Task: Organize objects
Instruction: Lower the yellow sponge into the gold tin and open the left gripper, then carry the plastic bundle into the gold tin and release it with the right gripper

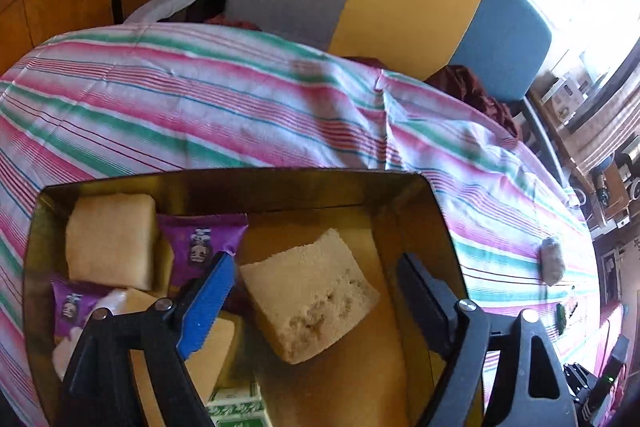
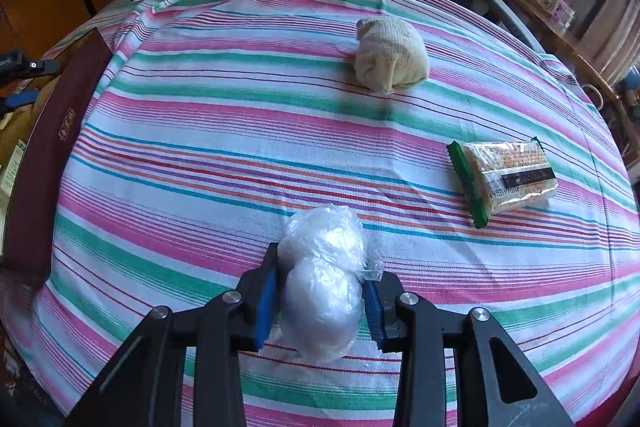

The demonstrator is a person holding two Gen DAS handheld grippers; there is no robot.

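Clear plastic bundle (image 2: 322,283), two rounded lumps wrapped in crinkled film, sits between the blue pads of the right gripper (image 2: 320,301), which close against its left and right sides and grip it just above the striped tablecloth (image 2: 200,155) at the near edge of the table. Farther off and to the right lies a green-edged snack packet (image 2: 504,179), flat on the cloth with its barcode facing up. At the far side, well apart from both, rests a cream knitted ball (image 2: 390,55). Along the left edge of the right wrist view runs the dark maroon wall of a box (image 2: 52,147).

In the left wrist view that same container shows as a gold-lined box (image 1: 280,187) on the cloth. The left gripper (image 1: 316,275) hangs over it with fingers spread wide and nothing between them. Directly below lies a tan sponge block (image 1: 310,287), tilted, on a smooth yellow slab. To the far left in the box sits a pale square sponge (image 1: 110,239), with a purple snack packet (image 1: 200,243) beside it and a second purple packet (image 1: 72,303) nearer on the left. A green-and-white printed pack (image 1: 236,407) shows at the near edge
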